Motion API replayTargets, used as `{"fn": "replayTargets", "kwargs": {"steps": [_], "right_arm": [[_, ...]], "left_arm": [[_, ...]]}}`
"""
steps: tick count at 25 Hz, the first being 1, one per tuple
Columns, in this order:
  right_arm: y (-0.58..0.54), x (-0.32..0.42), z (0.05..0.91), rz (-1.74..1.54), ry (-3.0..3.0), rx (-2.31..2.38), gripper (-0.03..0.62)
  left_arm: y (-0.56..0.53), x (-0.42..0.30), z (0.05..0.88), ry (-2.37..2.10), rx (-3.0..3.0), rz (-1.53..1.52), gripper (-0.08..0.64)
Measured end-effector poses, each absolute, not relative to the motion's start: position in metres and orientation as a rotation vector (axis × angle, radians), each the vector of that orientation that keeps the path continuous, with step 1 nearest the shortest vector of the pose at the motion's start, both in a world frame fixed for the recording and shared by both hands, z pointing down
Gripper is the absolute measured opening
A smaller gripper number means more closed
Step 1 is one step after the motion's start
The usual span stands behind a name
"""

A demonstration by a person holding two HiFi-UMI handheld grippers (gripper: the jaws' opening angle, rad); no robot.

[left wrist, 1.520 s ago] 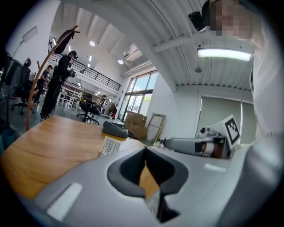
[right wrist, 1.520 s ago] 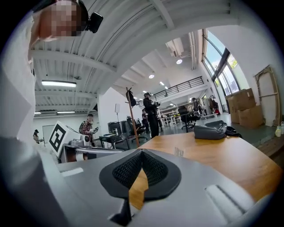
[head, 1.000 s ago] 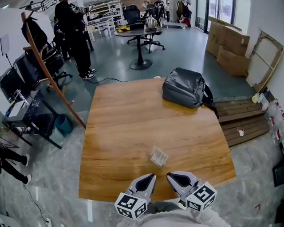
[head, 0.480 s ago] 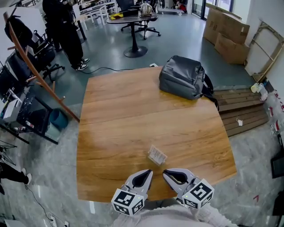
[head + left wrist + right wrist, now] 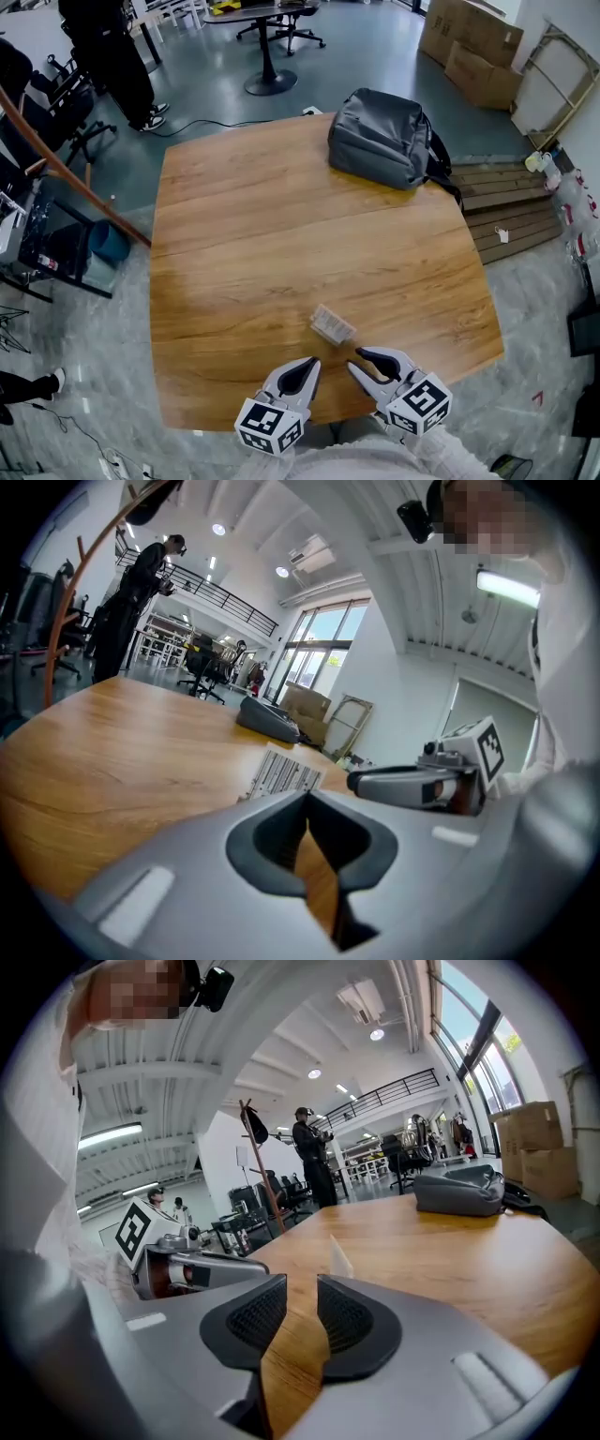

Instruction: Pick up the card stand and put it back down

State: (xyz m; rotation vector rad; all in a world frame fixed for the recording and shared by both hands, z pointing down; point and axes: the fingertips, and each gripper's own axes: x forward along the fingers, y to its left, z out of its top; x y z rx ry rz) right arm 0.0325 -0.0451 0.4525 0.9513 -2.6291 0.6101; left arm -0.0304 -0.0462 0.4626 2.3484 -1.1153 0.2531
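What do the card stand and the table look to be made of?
Card stand: probably clear acrylic holding a printed card; its edge looks see-through and glossy. Table: wood or wood veneer, satin finish; grain and board seams show, with soft reflections.

Wooden table: landmark; squarish top, brown grain.
Card stand: on the table, close to its near edge; small, pale, set askew.
Grey backpack: on the table, far right corner.
Left gripper: over the table's near edge, near the card stand, not touching it.
Right gripper: over the same edge, just right of the left gripper; jaws just opening, no object between them.
Person in dark clothes: standing beyond the table's far left corner.
Blue bin: on the floor, left of the table.
Cardboard boxes: beyond the table's far right corner.
Wooden pallets: on the floor, right of the table.
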Motion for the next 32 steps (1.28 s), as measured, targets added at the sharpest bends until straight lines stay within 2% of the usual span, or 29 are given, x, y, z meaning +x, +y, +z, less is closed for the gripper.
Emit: {"fn": "replayTargets", "kwargs": {"steps": [5,21,32], "right_arm": [[-0.059,0.032,0.487,0.647,-2.567,0.929,0.132],[-0.098,0.033,0.521,0.624,-2.513,0.907,0.135],[-0.119,0.014,0.533,0.597,-2.492,0.815,0.17]], "left_arm": [[-0.047,-0.034,0.487,-1.091,2.3,0.27,0.008],[-0.058,-0.035,0.521,-1.065,2.223,0.231,0.008],[-0.08,-0.038,0.523,-1.079,2.223,0.196,0.008]]}}
